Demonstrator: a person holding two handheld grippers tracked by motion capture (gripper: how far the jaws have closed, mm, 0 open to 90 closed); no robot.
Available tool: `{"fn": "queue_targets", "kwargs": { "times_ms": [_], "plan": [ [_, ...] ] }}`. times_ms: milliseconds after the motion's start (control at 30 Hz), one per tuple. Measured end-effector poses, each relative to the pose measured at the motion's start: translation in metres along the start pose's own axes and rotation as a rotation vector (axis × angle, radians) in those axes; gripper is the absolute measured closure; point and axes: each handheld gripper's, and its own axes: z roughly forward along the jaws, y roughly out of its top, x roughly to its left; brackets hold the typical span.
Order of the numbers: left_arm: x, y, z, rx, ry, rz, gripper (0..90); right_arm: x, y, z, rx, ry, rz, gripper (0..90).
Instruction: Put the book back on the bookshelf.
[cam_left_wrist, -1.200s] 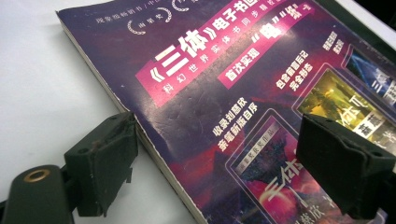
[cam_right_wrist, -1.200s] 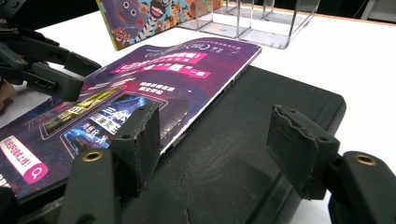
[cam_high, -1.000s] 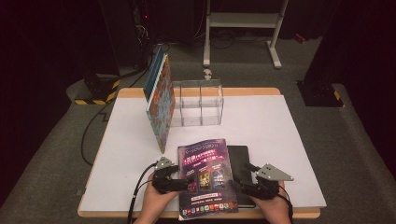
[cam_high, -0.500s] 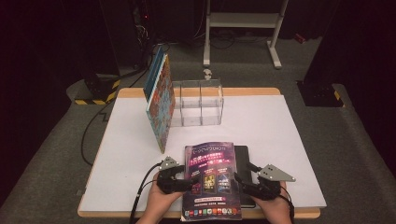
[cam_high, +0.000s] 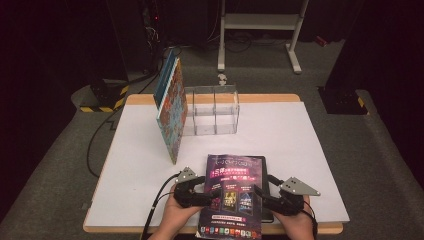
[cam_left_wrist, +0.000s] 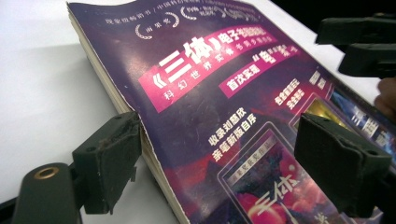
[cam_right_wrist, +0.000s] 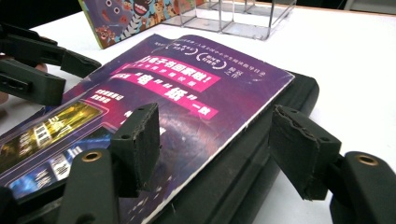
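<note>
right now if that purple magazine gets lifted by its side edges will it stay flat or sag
The purple magazine probably sags: its soft cover already curls at the far corners and it looks thin. The glossy cover may slip. It rests partly on a black case, so pushing could slide it off.

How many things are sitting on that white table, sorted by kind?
Books or magazines: 3, namely the purple magazine and two upright books leaning on the organizer.
Black cases: 1, the black case under the magazine.
Clear organizers: 1, the clear acrylic organizer.
Total: 5
</note>
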Motion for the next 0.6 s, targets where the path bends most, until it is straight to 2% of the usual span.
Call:
{"fn": "queue_targets", "kwargs": {
  "times_ms": [167,267,467,600],
  "plan": [
    [-0.0072,0.0012,0.0007,-0.013,-0.036,0.030,15.8,-0.0033,-0.0017,-0.0011,0.012,-0.012,0.031,32.0],
    [-0.0080,0.0018,0.0012,-0.009,-0.035,0.054,15.7,-0.0048,-0.0029,-0.0012,0.025,-0.016,0.054,30.0],
    [-0.0048,0.0000,-0.0017,-0.010,-0.020,0.042,16.6,-0.0053,-0.0045,0.0035,0.063,-0.009,0.094,20.5],
    [-0.0053,-0.0075,-0.0054,0.004,-0.014,0.058,16.1,-0.0049,-0.0036,0.0076,0.076,0.002,0.109,18.0]
  ]
}}
